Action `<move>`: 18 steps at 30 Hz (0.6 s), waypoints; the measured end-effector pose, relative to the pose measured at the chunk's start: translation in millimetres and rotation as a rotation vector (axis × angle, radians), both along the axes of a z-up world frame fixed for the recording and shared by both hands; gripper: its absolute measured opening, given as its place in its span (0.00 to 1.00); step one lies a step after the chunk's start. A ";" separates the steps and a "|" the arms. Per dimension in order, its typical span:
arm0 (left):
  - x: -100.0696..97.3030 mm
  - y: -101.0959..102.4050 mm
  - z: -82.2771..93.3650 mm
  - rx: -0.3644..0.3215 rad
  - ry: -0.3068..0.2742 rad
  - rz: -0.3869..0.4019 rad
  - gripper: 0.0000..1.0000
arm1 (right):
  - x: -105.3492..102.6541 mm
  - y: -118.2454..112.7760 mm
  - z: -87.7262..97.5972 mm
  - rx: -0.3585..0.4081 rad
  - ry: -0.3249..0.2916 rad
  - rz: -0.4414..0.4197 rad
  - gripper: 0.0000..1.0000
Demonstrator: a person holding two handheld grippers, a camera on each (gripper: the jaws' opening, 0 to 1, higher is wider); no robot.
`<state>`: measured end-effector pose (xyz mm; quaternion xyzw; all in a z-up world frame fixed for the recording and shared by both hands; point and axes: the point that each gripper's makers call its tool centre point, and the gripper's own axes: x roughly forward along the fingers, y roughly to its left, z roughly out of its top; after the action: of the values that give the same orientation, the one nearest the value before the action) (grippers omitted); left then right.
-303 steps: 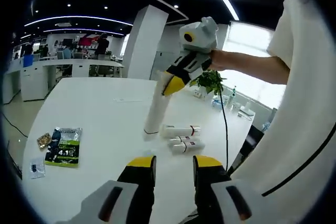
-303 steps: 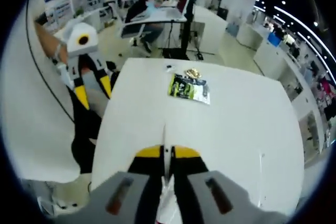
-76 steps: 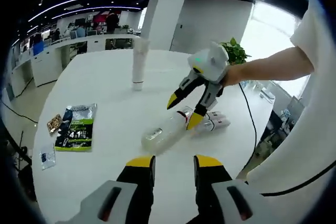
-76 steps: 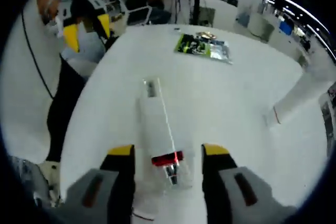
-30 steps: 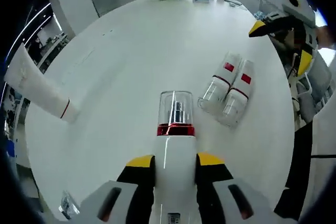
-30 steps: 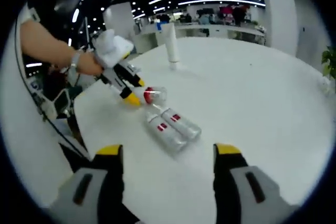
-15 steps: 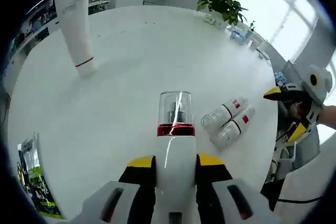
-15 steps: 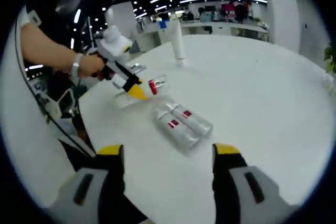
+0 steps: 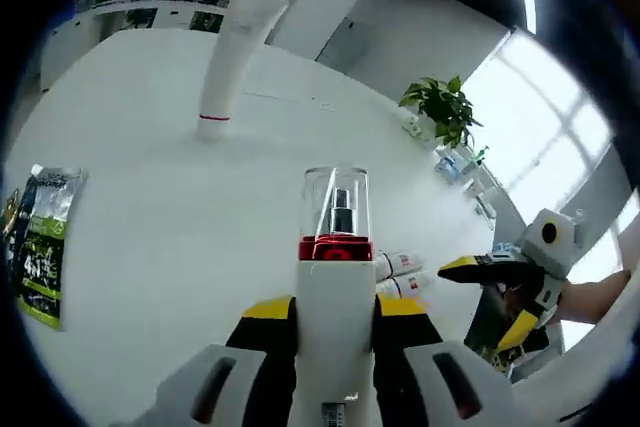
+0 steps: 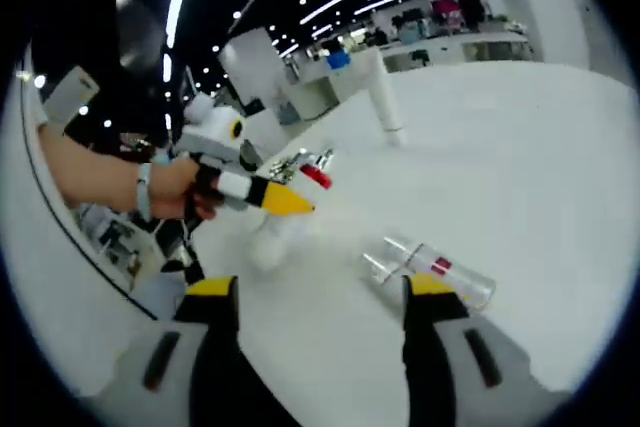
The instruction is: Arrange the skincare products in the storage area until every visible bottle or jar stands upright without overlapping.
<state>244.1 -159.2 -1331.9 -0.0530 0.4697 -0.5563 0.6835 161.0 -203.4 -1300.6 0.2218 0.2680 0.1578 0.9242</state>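
Your left gripper [image 9: 333, 319] clamps a white bottle [image 9: 334, 287] (clear cap, red band) above the table [image 9: 140, 207]. Your right gripper [image 10: 320, 292] hangs wide open and empty over two bottles [image 10: 428, 269] lying side by side; a tube [image 9: 230, 57] stands upright beyond.

My left gripper view looked along its jaws from close behind the pump bottle [image 9: 335, 277] across the white table [image 9: 150, 187]. My right gripper view faced the table from farther off. Both shared the upright tube [image 9: 232, 57], the two lying bottles [image 10: 430, 269] and each other's gripper.
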 end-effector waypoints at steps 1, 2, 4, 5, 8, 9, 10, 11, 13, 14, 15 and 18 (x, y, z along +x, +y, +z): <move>-2.3 -0.3 4.1 -0.021 0.001 0.000 0.26 | 3.4 1.3 2.8 0.020 -0.004 -0.003 0.64; -4.5 -0.7 7.8 -0.038 -0.002 -0.002 0.26 | 9.4 2.5 8.0 0.035 -0.019 0.000 0.64; -11.2 -0.4 18.5 -0.076 -0.001 -0.006 0.26 | 16.1 4.3 14.0 0.056 -0.034 0.003 0.65; -13.2 -0.5 22.1 -0.090 0.002 -0.005 0.27 | 18.9 5.6 17.0 0.072 -0.041 0.005 0.65; -21.9 -2.3 40.5 -0.180 0.022 -0.006 0.27 | 30.0 10.4 30.1 0.145 -0.067 0.006 0.65; -23.9 -2.4 45.4 -0.204 0.022 -0.010 0.27 | 32.3 12.0 33.8 0.170 -0.071 0.005 0.65; -26.0 -2.5 50.2 -0.229 0.022 -0.014 0.27 | 34.6 13.7 37.5 0.195 -0.076 0.005 0.63; -28.9 -0.5 54.5 -0.235 0.022 -0.012 0.27 | 37.0 17.5 44.0 0.249 -0.070 0.007 0.57; -33.7 0.8 62.5 -0.264 0.017 -0.022 0.27 | 41.6 18.9 53.9 0.286 -0.079 0.009 0.47; -35.9 1.7 65.1 -0.271 0.018 -0.024 0.27 | 44.3 20.1 59.8 0.298 -0.093 0.010 0.47; -36.7 2.0 66.1 -0.274 0.019 -0.025 0.27 | 45.6 20.9 62.5 0.303 -0.100 0.010 0.50; -42.8 4.4 74.4 -0.299 0.017 -0.033 0.27 | 54.4 27.5 76.3 0.348 -0.111 0.016 0.56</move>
<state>201.3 -154.7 -1257.5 -0.1513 0.3880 -0.6307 0.6548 215.4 -175.9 -1224.3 0.3672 0.1871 0.2211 0.8839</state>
